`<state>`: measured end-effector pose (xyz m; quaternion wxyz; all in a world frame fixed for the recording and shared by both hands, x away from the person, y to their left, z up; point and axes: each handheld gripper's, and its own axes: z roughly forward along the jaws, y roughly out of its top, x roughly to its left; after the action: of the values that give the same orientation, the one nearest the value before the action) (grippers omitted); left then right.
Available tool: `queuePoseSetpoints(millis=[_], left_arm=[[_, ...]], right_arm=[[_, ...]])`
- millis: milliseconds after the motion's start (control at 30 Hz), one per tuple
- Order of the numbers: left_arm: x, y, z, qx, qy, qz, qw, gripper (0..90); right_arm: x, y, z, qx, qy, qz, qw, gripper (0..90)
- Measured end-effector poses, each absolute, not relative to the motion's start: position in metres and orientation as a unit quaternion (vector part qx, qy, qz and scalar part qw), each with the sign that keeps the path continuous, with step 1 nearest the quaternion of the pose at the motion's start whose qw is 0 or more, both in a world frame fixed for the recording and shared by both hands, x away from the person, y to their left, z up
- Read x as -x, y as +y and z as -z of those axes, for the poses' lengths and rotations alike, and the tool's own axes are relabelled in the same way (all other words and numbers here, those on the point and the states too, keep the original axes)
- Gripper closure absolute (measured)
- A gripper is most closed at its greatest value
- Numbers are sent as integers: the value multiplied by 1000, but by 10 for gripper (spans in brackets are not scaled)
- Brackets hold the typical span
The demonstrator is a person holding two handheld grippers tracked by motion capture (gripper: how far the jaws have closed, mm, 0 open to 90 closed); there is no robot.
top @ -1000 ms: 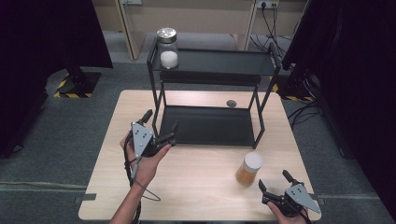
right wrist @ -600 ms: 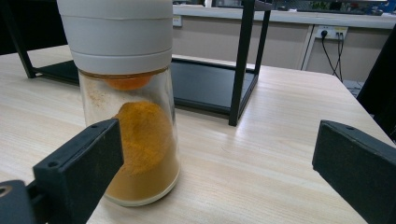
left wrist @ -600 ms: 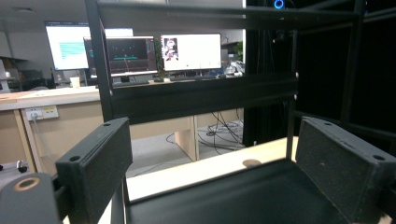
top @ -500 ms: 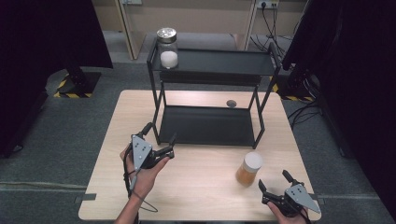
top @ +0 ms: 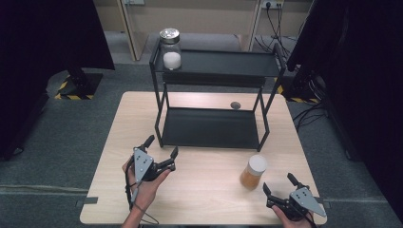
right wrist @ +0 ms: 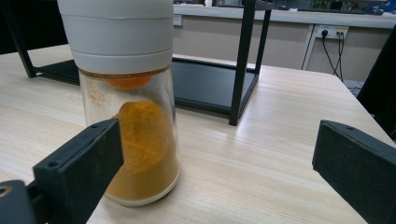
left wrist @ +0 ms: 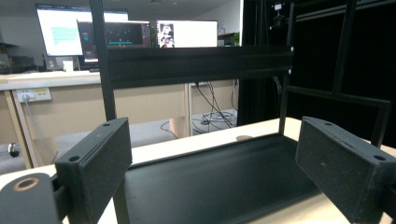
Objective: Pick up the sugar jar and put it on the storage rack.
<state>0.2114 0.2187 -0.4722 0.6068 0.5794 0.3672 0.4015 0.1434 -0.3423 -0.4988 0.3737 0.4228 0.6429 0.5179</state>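
A: So, R gripper: jaws spread wide, nothing between them. In the right gripper view the jar stands just ahead, off toward the left-hand jaw, not centred in the gap.

B: And the L gripper?

A: Also wide open, empty. It points at the lower shelf of the black rack, near the front-left post. Jar's well apart from it, so R is clearly nearer.

B: Jar's axis?

A: Upright on the table, front right, just outside the rack's front-right leg. My guess: a grab from the R needs the gap shifted sideways to straddle it.

B: Looks?

A: Clear glass w/ a thick white cap, orange-yellow powder heaped about halfway, dust clinging to the wall. Another jar, silver lid, white contents, sits on the top shelf, far-left corner.
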Motion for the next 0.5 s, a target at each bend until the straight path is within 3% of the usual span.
queuePoseSetpoints(millis=[500], left_arm=[[-210, 225, 501, -607, 391, -365, 588, 100]], right_arm=[[-143, -343, 499, -422, 643, -519, 373, 21]])
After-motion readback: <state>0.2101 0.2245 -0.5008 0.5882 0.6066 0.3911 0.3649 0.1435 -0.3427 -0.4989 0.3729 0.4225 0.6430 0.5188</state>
